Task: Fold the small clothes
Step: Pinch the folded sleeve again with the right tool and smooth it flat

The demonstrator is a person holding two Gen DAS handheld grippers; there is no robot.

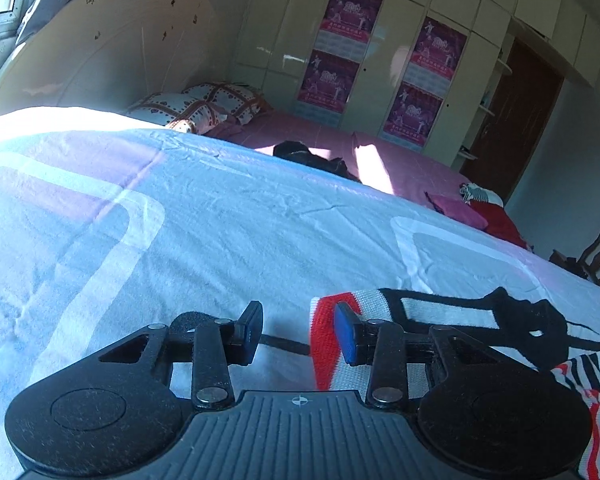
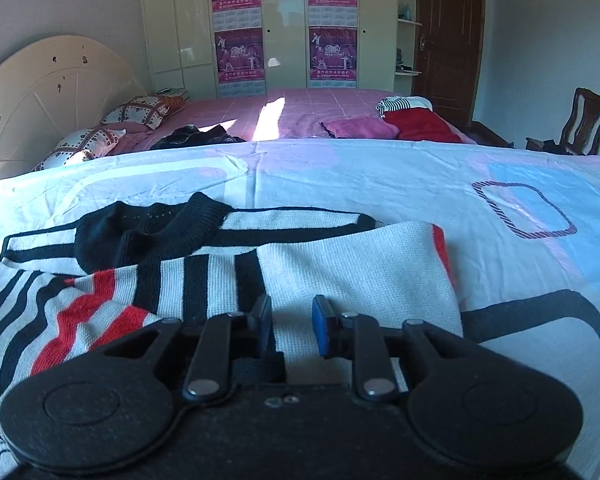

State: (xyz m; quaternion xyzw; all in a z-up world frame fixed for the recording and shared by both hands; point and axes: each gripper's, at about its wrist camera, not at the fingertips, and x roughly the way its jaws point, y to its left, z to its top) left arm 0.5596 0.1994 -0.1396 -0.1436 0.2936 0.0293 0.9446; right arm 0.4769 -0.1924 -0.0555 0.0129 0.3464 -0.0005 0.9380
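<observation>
- Striped knit sweater (image 2: 228, 276) lies spread on the pale blue patterned quilt (image 2: 380, 176), on the near side of the bed from the headboard (image 2: 56, 92). White body with black and red bands, black ribbed collar (image 2: 152, 232) flopped on top.
- Partly folded by the look of it: one white panel (image 2: 360, 272) lies doubled over the striped body, its edge running toward the headboard side.
- Right gripper (image 2: 292, 326): jaws apart, nothing between them, sitting low over the near hem of that white panel. Fabric shows in the gap, not pinched.
- Left gripper (image 1: 298, 332): jaws wide apart, empty. It sits at the sweater's red-and-white edge (image 1: 324, 344); the blue-padded finger overlaps the fabric in the left view, the other finger is over bare quilt. Touching or just above, can't tell.
- Handling, my read: thick soft knit, light, no stiffness at all. It'll drape and sag between the two grasp points, and it can stretch if pulled by one corner.
- Surface looks coarse, so the pads should hold well. Slip risk low. Bigger risk is pinching the quilt along with it.
- Where to grip: hem or side edge, both layers at once, one gripper per corner. Avoid the collar, too bulky and loose.
- Lift low and drag over; soft quilt underneath will ruck up under a hard pull.
- Pink (image 2: 360, 126) and red (image 2: 420, 124) clothes sit well beyond the sweater, far side of the bed from the headboard. Not in play.
</observation>
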